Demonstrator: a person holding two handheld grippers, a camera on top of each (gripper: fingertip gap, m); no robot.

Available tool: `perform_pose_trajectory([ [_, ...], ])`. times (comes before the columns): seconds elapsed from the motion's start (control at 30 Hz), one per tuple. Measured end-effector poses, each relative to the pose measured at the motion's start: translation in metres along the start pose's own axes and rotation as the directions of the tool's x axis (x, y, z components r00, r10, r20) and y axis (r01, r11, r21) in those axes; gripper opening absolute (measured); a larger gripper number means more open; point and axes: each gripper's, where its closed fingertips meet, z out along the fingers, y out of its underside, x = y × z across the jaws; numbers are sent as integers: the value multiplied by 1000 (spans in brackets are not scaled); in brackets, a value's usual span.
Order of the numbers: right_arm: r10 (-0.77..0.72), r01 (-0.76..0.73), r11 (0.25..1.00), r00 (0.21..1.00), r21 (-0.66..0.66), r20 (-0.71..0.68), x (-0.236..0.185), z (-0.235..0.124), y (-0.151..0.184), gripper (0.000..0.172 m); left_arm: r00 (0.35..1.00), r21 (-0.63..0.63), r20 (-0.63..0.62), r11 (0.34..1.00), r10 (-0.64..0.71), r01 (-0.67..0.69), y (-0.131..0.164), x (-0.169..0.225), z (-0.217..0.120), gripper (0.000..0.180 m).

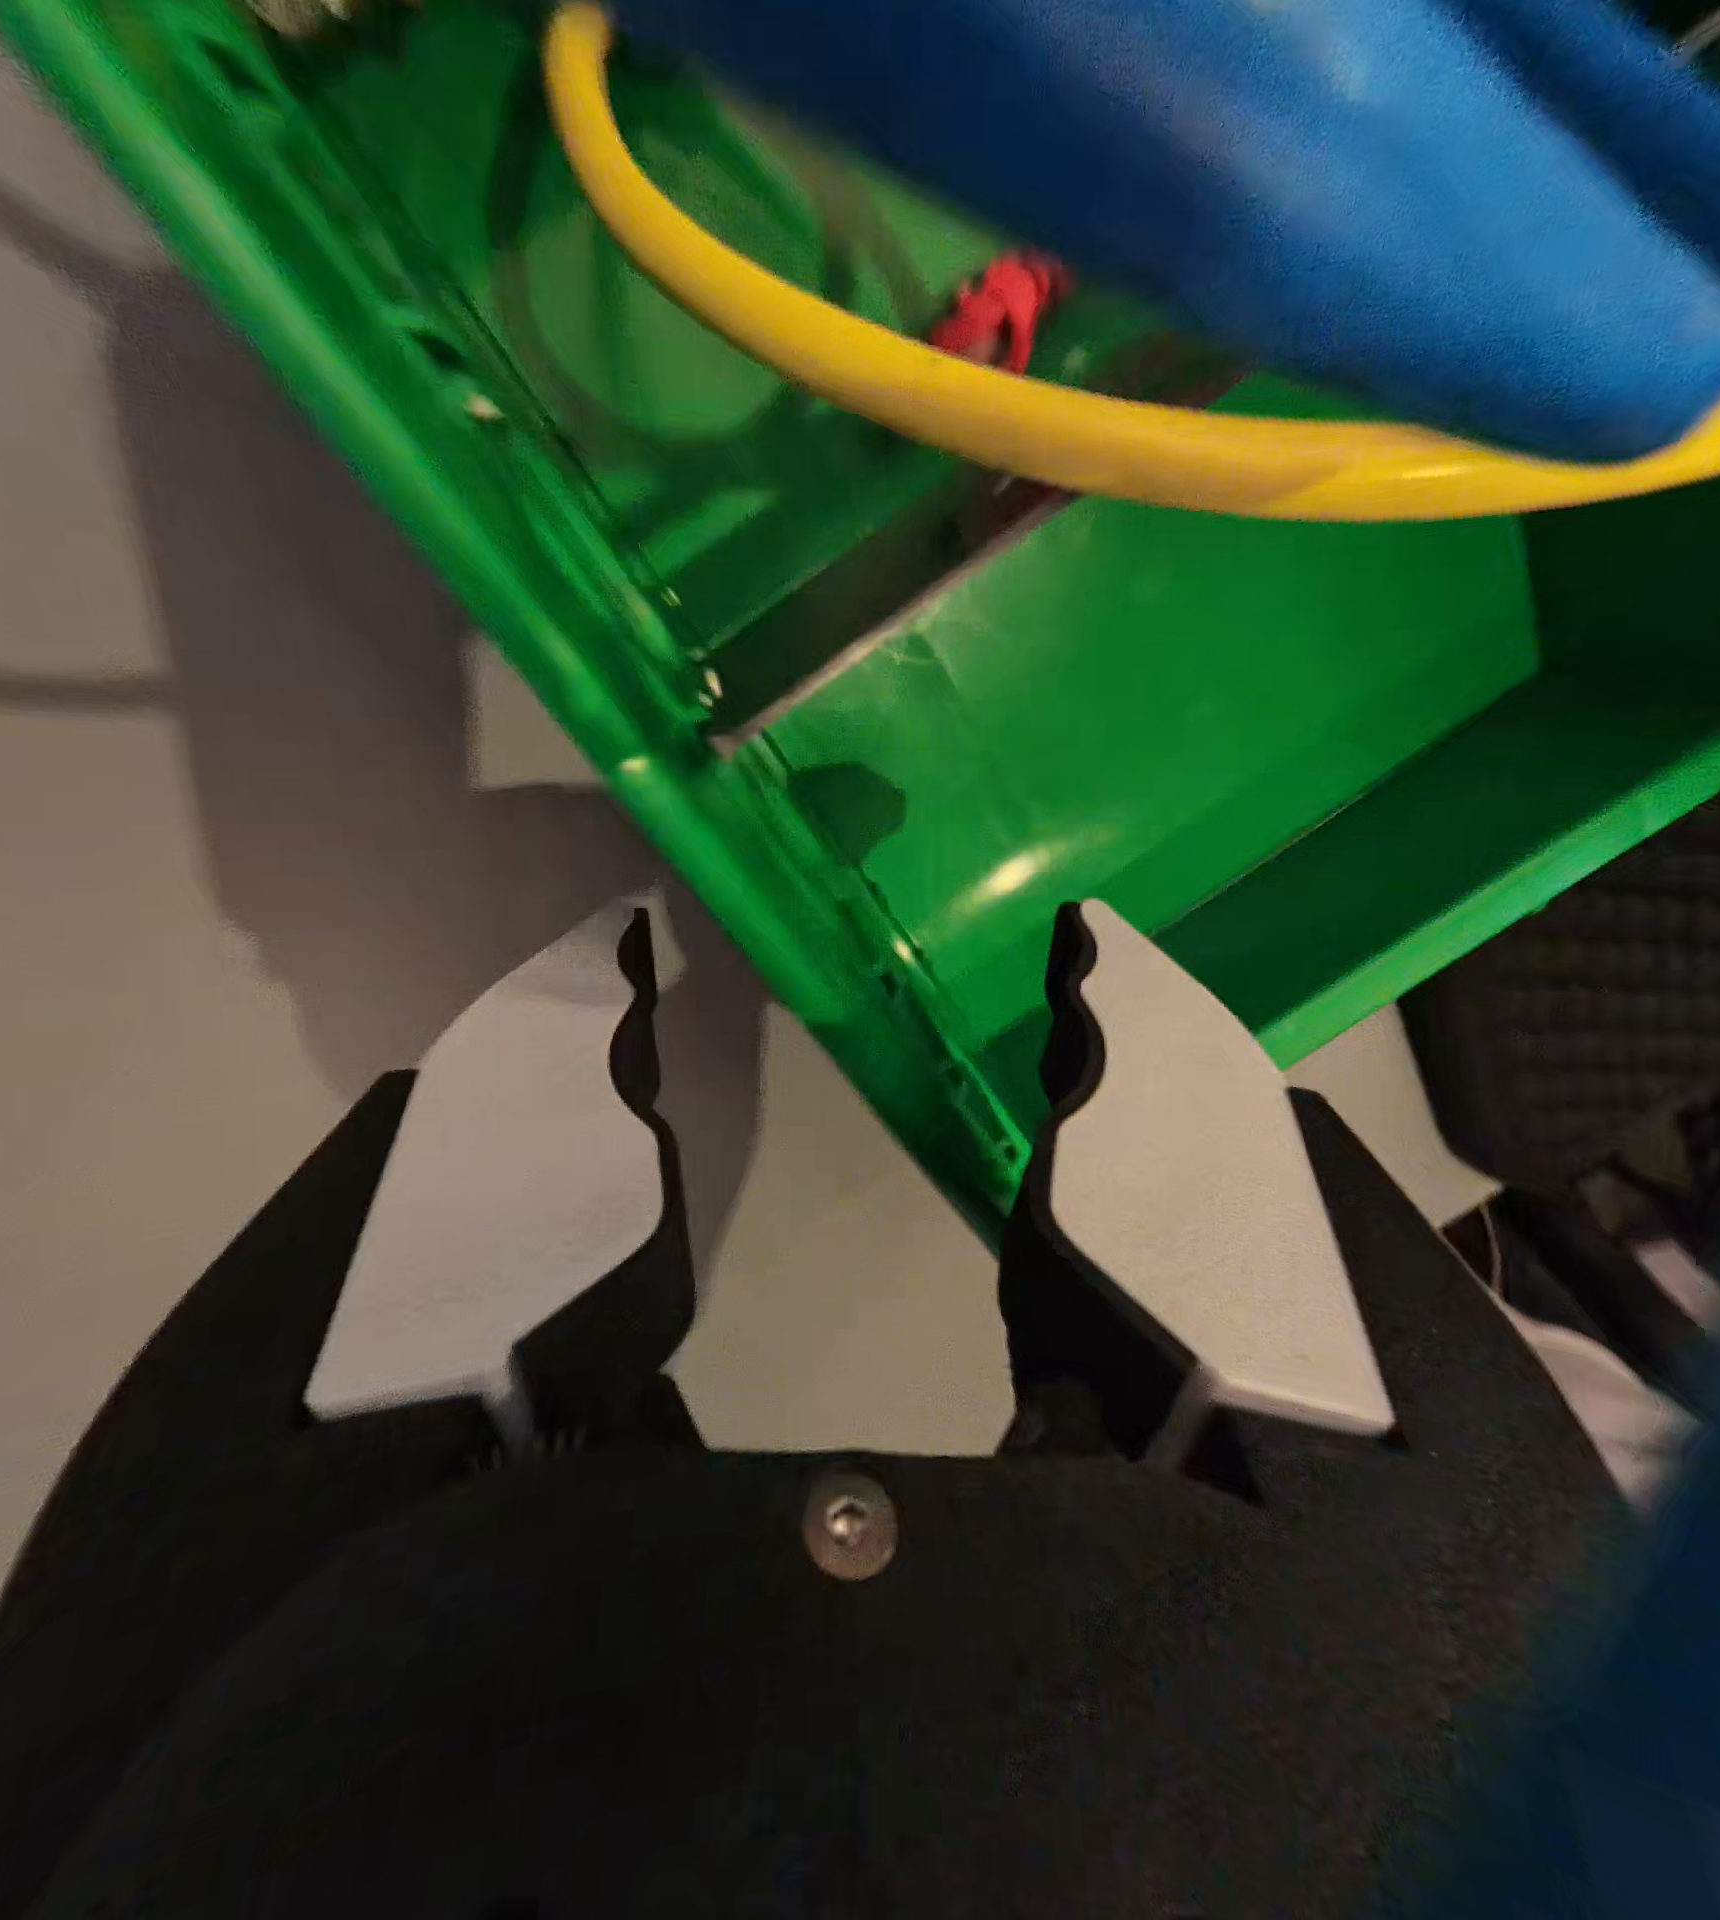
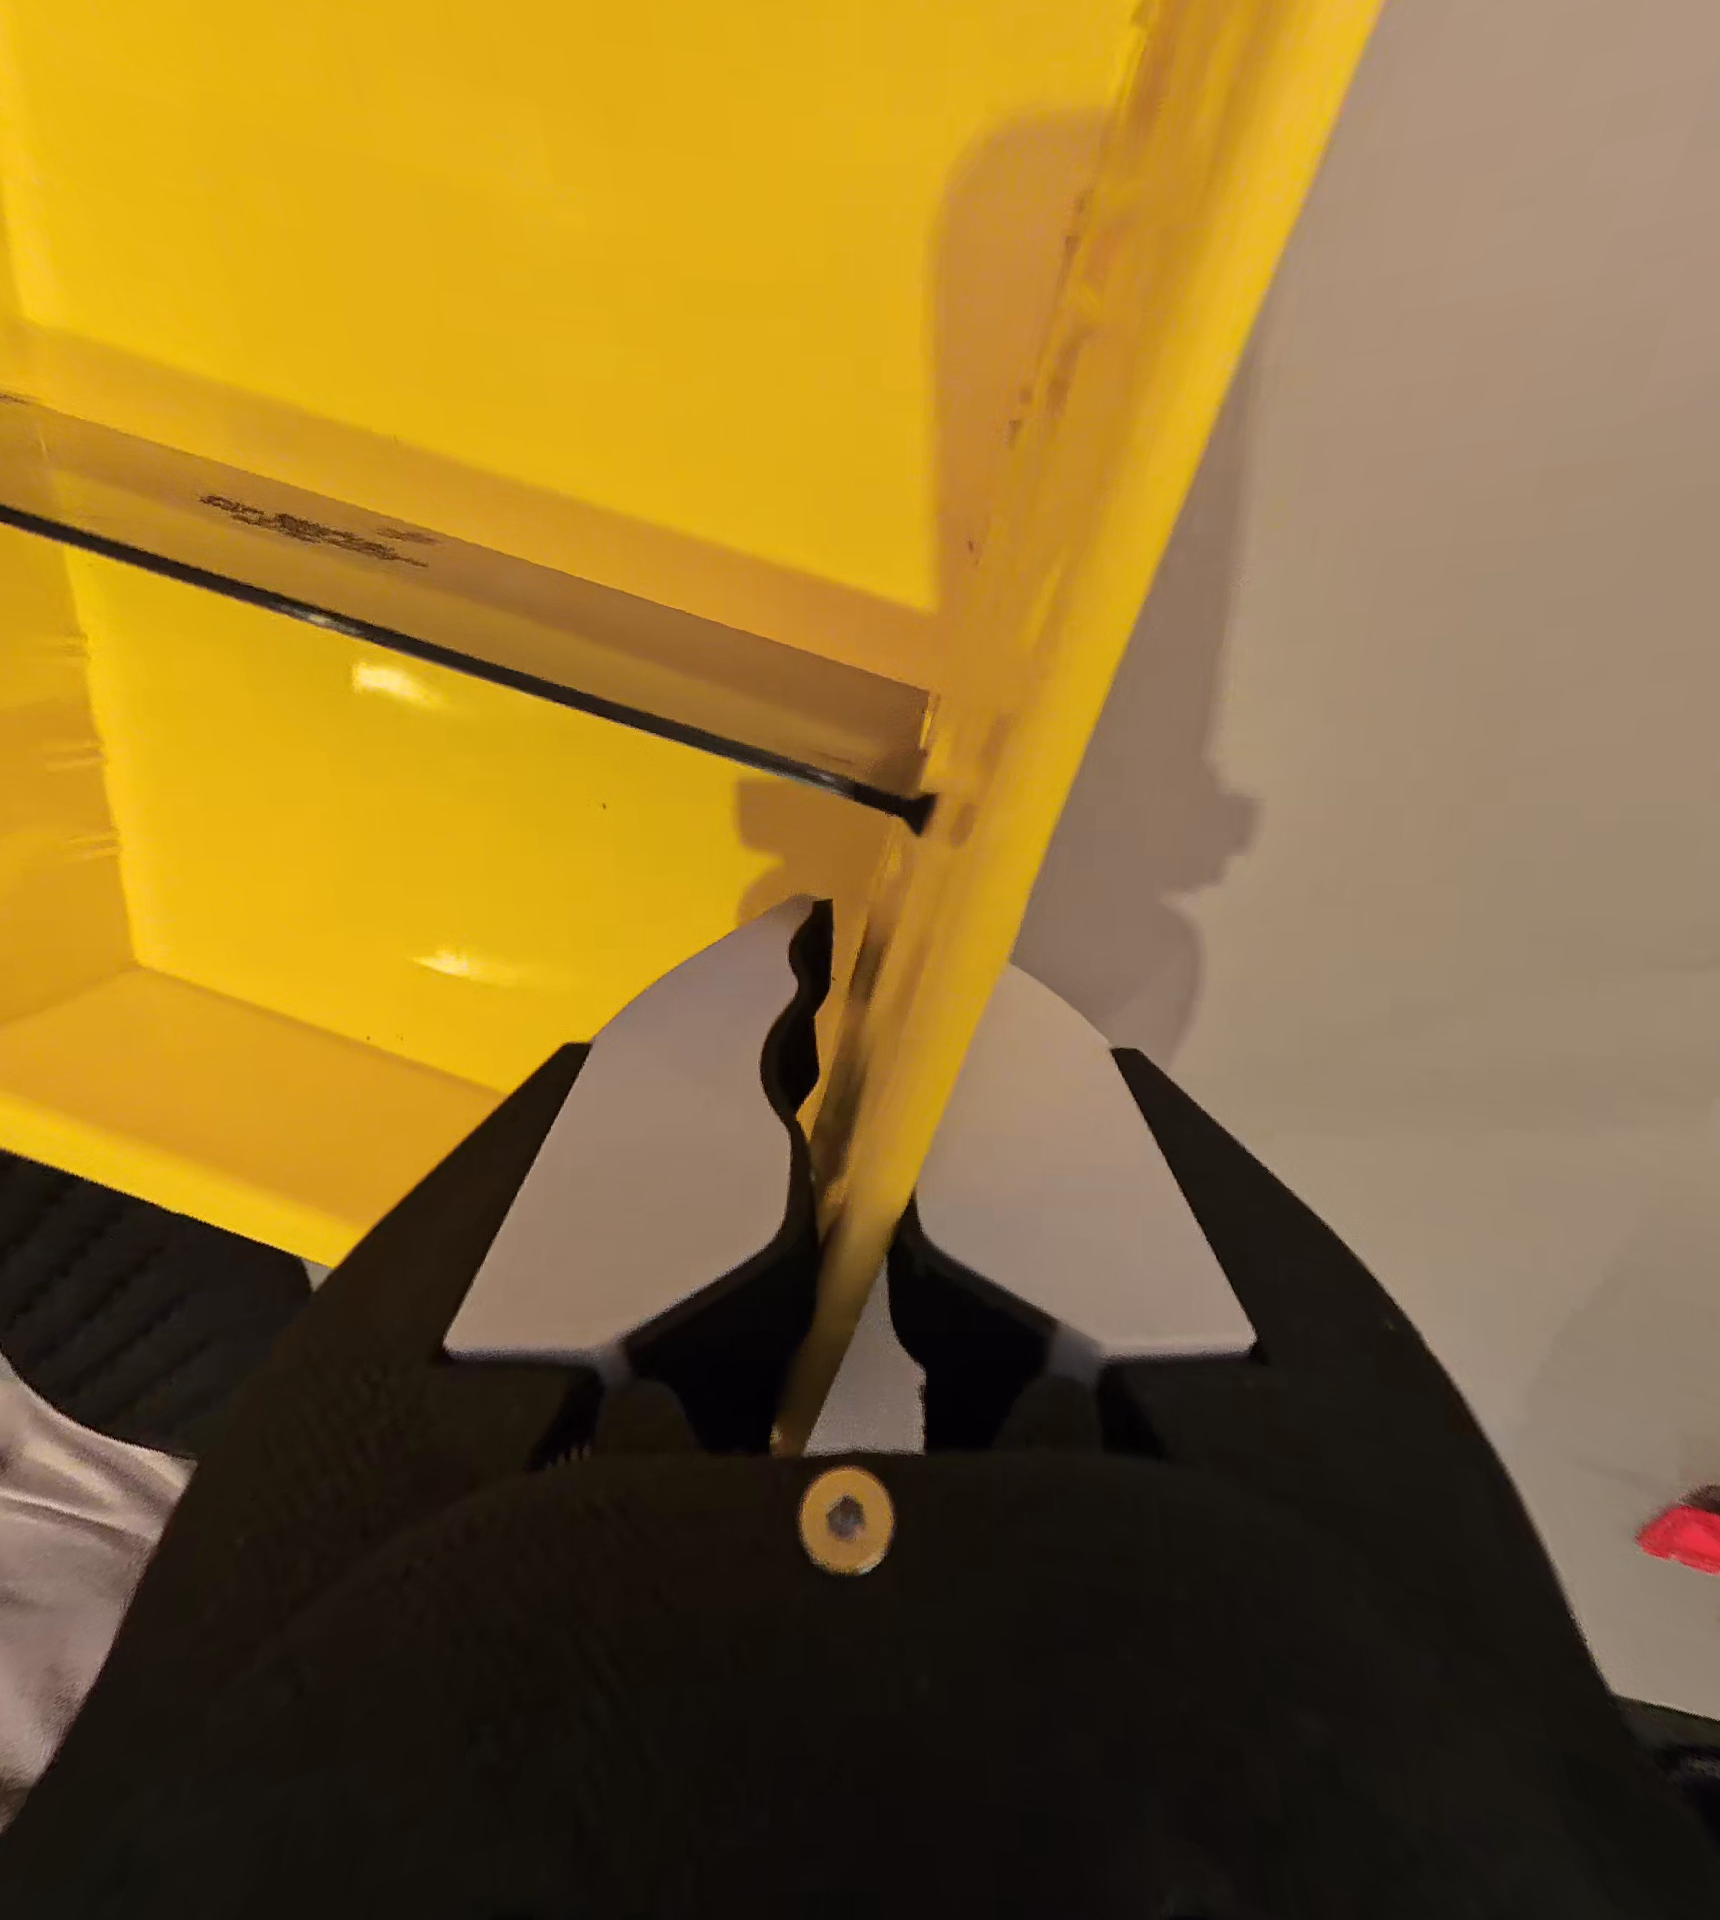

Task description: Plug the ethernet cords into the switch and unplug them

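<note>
Neither a switch nor any plugged cord shows, so I judge the plugging not begun. The right tongs [image 2: 861, 1039] pinch a yellow bin [image 2: 523, 260] wall. The left tongs [image 1: 851, 997] gape around a green bin [image 1: 1199, 727] rim; yellow cord [image 1: 835, 343] and blue cord [image 1: 1251, 187] lie toward 1 o'clock.

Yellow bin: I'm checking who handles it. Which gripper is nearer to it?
Right. The right gripper is clamped on the yellow bin at its side wall; the left gripper straddles a green bin wall instead, jaws wide.
</note>
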Motion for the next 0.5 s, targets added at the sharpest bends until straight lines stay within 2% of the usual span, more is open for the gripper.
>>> perform_pose_trajectory([
  [0.07,-13,13,1000,1000,0,-10,-2,0,1,8,999,-121,12,992,31,-30,13,3,10,46],
  [0.13,-22,22,1000,1000,14,-9,-6,1,1,8,990,-161,114,985,86,-68,14,-6,12,46],
  [0.2,-39,39,999,999,24,-12,-11,1,3,9,990,-200,104,977,91,-69,12,-11,10,30],
  [0.3,-53,53,998,999,25,-7,-16,2,6,9,998,-178,49,984,25,-16,9,-24,6,7],
  [0.4,-53,53,998,999,20,-5,-17,2,8,9,1000,-139,14,990,-8,9,13,-49,-2,5],
  [0.5,-50,50,999,999,13,-7,-17,2,8,9,993,-90,-59,992,-98,92,25,-74,-11,9],
])
